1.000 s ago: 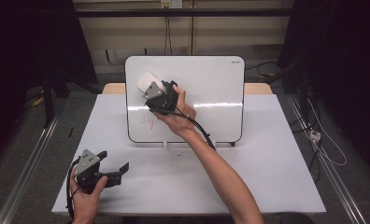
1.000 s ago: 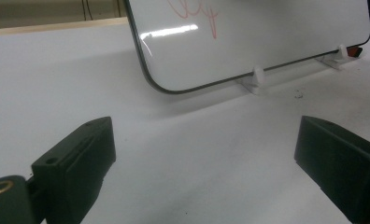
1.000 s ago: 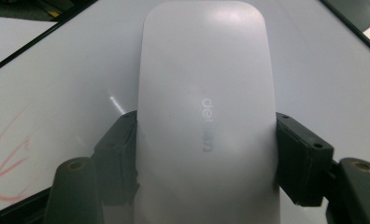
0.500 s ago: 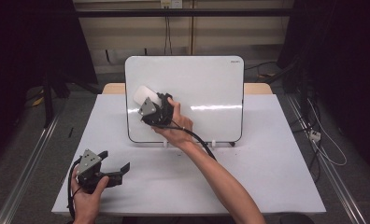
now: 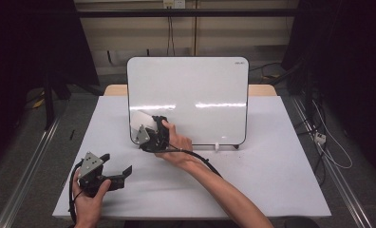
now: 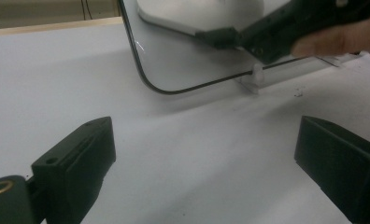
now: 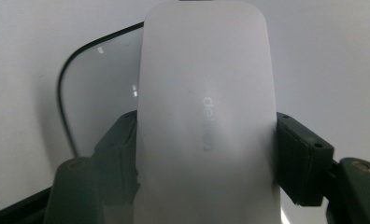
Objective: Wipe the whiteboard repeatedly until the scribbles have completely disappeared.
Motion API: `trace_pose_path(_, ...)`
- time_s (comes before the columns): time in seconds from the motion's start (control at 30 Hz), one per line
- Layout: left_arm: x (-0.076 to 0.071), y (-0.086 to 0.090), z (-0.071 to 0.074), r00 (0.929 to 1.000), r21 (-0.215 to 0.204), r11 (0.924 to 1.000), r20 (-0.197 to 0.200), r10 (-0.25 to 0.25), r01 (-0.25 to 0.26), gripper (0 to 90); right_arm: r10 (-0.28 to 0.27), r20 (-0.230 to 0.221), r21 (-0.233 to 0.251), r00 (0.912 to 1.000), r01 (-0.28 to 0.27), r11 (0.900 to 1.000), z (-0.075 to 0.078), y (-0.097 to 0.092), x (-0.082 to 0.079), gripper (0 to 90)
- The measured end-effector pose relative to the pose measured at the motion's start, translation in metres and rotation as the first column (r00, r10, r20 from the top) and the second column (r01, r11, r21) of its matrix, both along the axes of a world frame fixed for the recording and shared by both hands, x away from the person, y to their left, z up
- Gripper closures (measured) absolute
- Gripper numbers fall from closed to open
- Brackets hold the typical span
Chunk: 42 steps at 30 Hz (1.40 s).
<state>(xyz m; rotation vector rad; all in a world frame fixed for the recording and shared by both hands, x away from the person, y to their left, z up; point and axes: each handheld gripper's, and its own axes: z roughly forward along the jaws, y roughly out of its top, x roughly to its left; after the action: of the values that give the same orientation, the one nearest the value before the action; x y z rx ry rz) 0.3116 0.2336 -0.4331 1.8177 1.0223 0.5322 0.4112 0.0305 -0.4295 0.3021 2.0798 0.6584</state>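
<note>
A white whiteboard (image 5: 195, 90) stands upright on small clear feet at the middle of the table. My right gripper (image 5: 145, 132) is shut on a white eraser (image 5: 139, 119) and presses it against the board's lower left corner. In the right gripper view the eraser (image 7: 206, 116) sits between both jaws, with the board's dark-rimmed corner (image 7: 68, 93) behind it. My left gripper (image 5: 115, 175) rests on the table at the front left, open and holding nothing. Its view shows the board's corner (image 6: 174, 70) and the right gripper (image 6: 286, 28) ahead.
The table (image 5: 281, 156) is covered in white. A small clear foot (image 5: 216, 147) props the board near its middle. Cables hang down the wall behind and lie on the floor at right (image 5: 328, 147). Metal rails (image 5: 29, 166) run along both sides.
My right gripper has carried the eraser down the board, from the upper left area to the lower left corner. The left gripper has stayed put.
</note>
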Motion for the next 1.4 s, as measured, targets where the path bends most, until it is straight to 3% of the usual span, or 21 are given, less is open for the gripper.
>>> trace_pose_path(0.07,0.0,0.0,0.0,1.0,-0.004,1.0,0.001,0.0,0.0,5.4,0.017,-0.018,-0.008,0.9997,-0.018,0.9998,-0.006,0.001,-0.005,31.5)
trace_pose_path(0.1,0.0,-0.001,0.0,1.0,-0.004,1.0,0.0,0.0,0.0,5.4,0.028,-0.006,-0.033,0.9996,-0.028,0.9991,-0.008,0.002,-0.008,31.5)
trace_pose_path(0.3,0.0,0.001,0.0,1.0,-0.008,1.0,0.002,0.003,-0.003,5.4,0.027,-0.02,-0.022,0.9994,-0.027,0.9994,-0.004,-0.002,-0.006,31.5)
trace_pose_path(0.47,0.0,0.001,0.0,1.0,-0.009,1.0,0.0,0.002,-0.002,5.4,-0.05,-0.025,0.067,0.9984,0.052,0.9964,0.014,-0.015,0.009,31.4)
trace_pose_path(0.77,0.0,0.002,0.0,1.0,-0.013,0.9999,0.001,0.005,-0.005,5.3,-0.159,-0.02,0.178,0.9871,0.16,0.9711,0.062,-0.036,0.05,31.4)
trace_pose_path(0.83,0.0,0.003,0.0,1.0,-0.01,0.9999,0.0,0.003,-0.003,5.4,-0.184,-0.024,0.216,0.9827,0.184,0.9588,0.072,-0.04,0.059,31.4)
trace_pose_path(0.93,0.0,0.004,0.001,1.0,-0.013,0.9999,-0.002,-0.002,0.002,5.4,-0.205,-0.032,0.24,0.9782,0.207,0.9484,0.087,-0.043,0.072,31.4)
trace_pose_path(1.07,0.0,0.002,0.0,1.0,-0.011,0.9999,-0.007,-0.004,0.004,5.4,-0.23,-0.037,0.246,0.9726,0.232,0.9412,0.101,-0.04,0.084,31.4)
trace_pose_path(1.17,0.0,0.0,0.0,0.9999,-0.005,0.9999,-0.004,-0.013,0.013,5.3,-0.234,-0.021,0.244,0.972,0.232,0.9416,0.1,-0.038,0.083,31.4)
trace_pose_path(1.2,0.0,-0.001,0.0,0.9999,-0.006,0.9999,-0.004,-0.016,0.016,5.4,-0.24,-0.018,0.258,0.9707,0.236,0.937,0.099,-0.038,0.081,31.4)
trace_pose_path(1.23,0.001,-0.001,0.0,0.9999,-0.006,0.9999,-0.004,-0.015,0.015,5.4,-0.232,-0.014,0.254,0.9726,0.228,0.94,0.097,-0.038,0.079,31.4)
trace_pose_path(1.33,0.001,-0.001,0.0,0.9999,-0.004,0.9999,-0.005,-0.012,0.012,5.3,-0.187,-0.011,0.192,0.9822,0.186,0.9637,0.084,-0.031,0.07,31.4)
trace_pose_path(1.4,0.001,-0.001,0.0,1.0,-0.005,1.0,-0.003,-0.008,0.008,5.4,-0.162,-0.009,0.171,0.9868,0.161,0.972,0.072,-0.024,0.06,31.4)
